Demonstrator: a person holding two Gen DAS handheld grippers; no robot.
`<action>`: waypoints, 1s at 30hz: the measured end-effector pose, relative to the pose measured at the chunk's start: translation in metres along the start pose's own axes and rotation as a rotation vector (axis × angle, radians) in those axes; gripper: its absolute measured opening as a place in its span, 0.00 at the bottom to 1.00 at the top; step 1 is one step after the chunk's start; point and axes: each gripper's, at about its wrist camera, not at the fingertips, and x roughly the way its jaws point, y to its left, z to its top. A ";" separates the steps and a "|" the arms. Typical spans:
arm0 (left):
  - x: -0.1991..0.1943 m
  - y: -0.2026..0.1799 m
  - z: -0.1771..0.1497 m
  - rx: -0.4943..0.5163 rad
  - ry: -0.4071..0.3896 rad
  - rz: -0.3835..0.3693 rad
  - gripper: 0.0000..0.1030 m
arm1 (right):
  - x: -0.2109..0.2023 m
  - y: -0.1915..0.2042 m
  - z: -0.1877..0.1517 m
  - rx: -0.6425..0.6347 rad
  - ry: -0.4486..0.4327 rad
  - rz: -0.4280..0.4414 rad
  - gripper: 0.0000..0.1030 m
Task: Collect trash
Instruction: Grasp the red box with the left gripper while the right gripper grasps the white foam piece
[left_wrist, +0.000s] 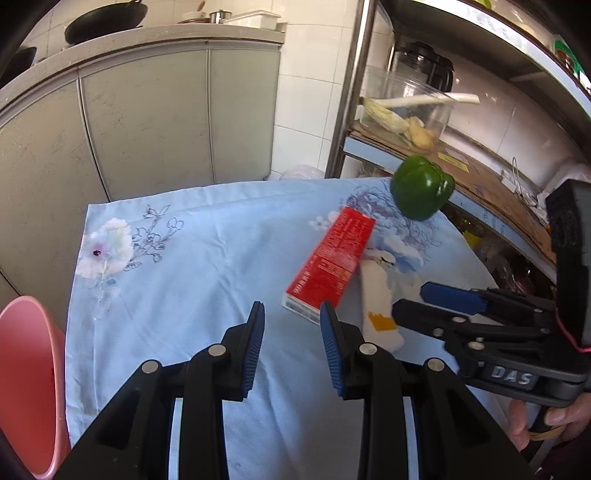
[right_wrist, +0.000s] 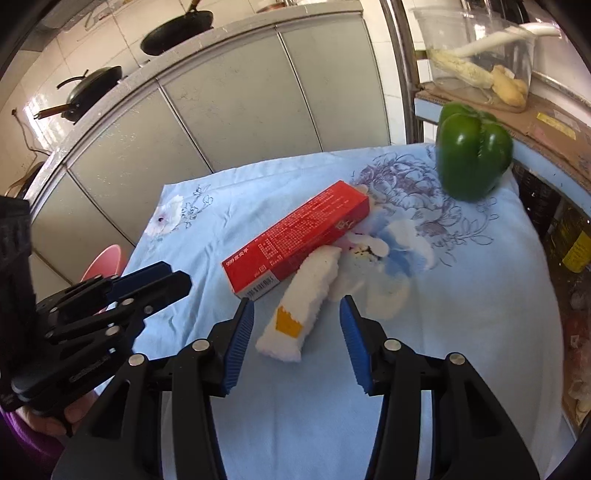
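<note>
Two trash items mid-frame on floral cloth (right_wrist: 258, 406): red carton (right_wrist: 295, 240), long axis lower left to upper right; white wrapper (right_wrist: 299, 317) touching it, steeper. Left gripper (left_wrist: 291, 354), right gripper (right_wrist: 295, 343): fingers apart, empty.

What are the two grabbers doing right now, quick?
Left gripper: jaws open, holding nothing.
Right gripper: jaws open, holding nothing, with the white foam piece just ahead.
</note>
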 end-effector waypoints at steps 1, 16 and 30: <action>0.000 0.003 0.001 -0.004 -0.001 -0.002 0.29 | 0.007 0.002 0.001 0.011 0.011 -0.007 0.48; 0.025 0.004 0.022 0.050 0.077 -0.106 0.37 | 0.030 0.003 -0.006 0.008 0.031 -0.118 0.35; 0.087 -0.024 0.050 0.150 0.215 -0.122 0.47 | -0.001 -0.041 -0.022 0.062 0.018 -0.174 0.34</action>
